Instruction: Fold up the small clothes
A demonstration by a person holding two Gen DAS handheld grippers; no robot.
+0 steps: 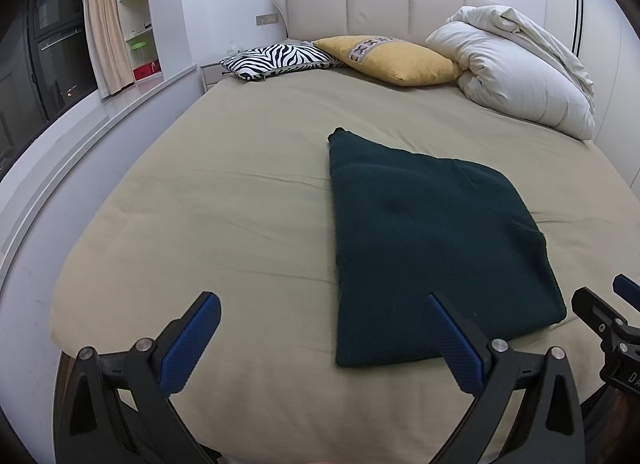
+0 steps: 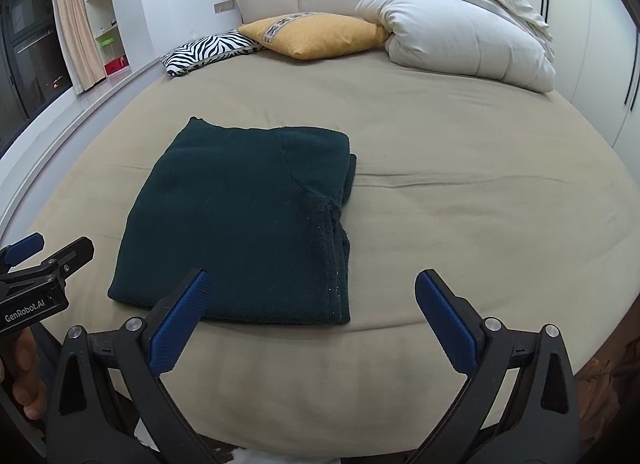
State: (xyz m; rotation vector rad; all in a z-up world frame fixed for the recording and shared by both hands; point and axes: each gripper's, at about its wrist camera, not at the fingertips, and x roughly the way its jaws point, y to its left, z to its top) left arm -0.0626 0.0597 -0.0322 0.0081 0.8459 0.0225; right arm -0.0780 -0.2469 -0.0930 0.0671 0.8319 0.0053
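A dark green knitted garment (image 1: 432,244) (image 2: 248,224) lies folded into a flat rectangle on the beige bed sheet (image 1: 224,216) (image 2: 480,224), near the front edge. My left gripper (image 1: 324,302) hovers open above the sheet at the garment's near left corner, holding nothing. My right gripper (image 2: 310,278) is open too, above the garment's near right corner, empty. Each gripper shows at the edge of the other's view: the right gripper (image 1: 600,304) at the right edge, the left gripper (image 2: 44,252) at the left edge, held by a hand (image 2: 24,376).
At the head of the bed lie a zebra-striped pillow (image 1: 280,56) (image 2: 208,50), a yellow pillow (image 1: 392,58) (image 2: 316,36) and a bundled white duvet (image 1: 516,72) (image 2: 464,28). A window ledge (image 1: 100,120) runs along the left side. A padded headboard (image 1: 376,0) stands behind.
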